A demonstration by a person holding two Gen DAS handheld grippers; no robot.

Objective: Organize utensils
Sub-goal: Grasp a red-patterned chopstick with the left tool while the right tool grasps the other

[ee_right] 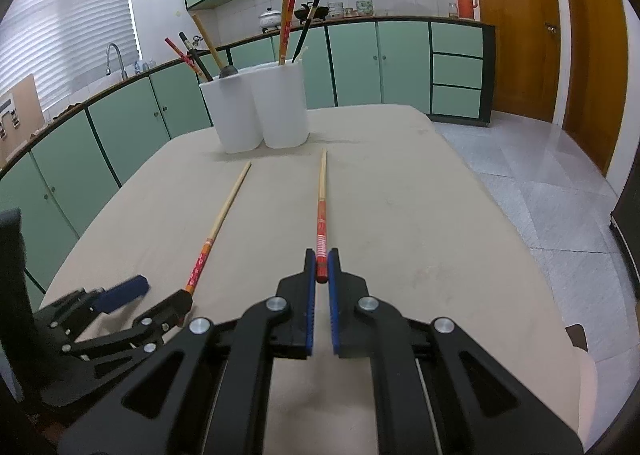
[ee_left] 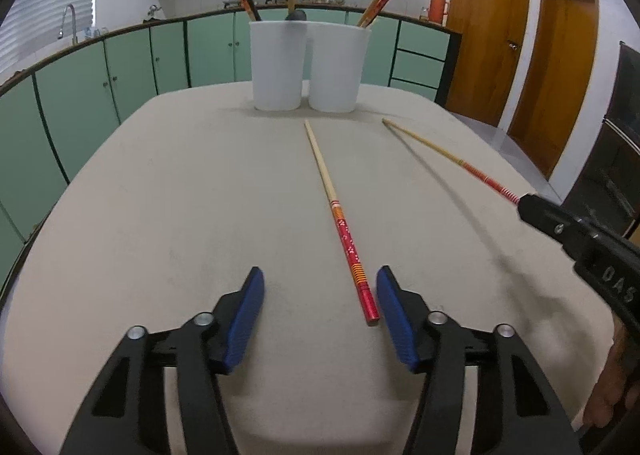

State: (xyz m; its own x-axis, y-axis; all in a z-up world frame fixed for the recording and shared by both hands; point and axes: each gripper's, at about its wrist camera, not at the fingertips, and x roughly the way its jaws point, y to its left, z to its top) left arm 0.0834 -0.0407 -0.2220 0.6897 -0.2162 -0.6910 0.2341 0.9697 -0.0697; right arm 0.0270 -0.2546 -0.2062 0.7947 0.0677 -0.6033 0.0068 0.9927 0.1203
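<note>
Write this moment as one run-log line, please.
right gripper: shut on chopstick | left gripper: open around other chopstick | cups: behind

— How many white holders stand at the far end of the tabletop (ee_left: 160,215)?
— Two: the left holder (ee_left: 276,67) and the right holder (ee_left: 338,69), side by side.

— And loose chopsticks?
— Two: one chopstick on the tabletop (ee_left: 340,223), one chopstick in the right tongs (ee_right: 321,215).

— How many tongs?
— Two: left tongs (ee_left: 320,283), right tongs (ee_right: 321,259).

— What stands in the holders?
— Several sticks in each; an exact count cannot be made out.
</note>
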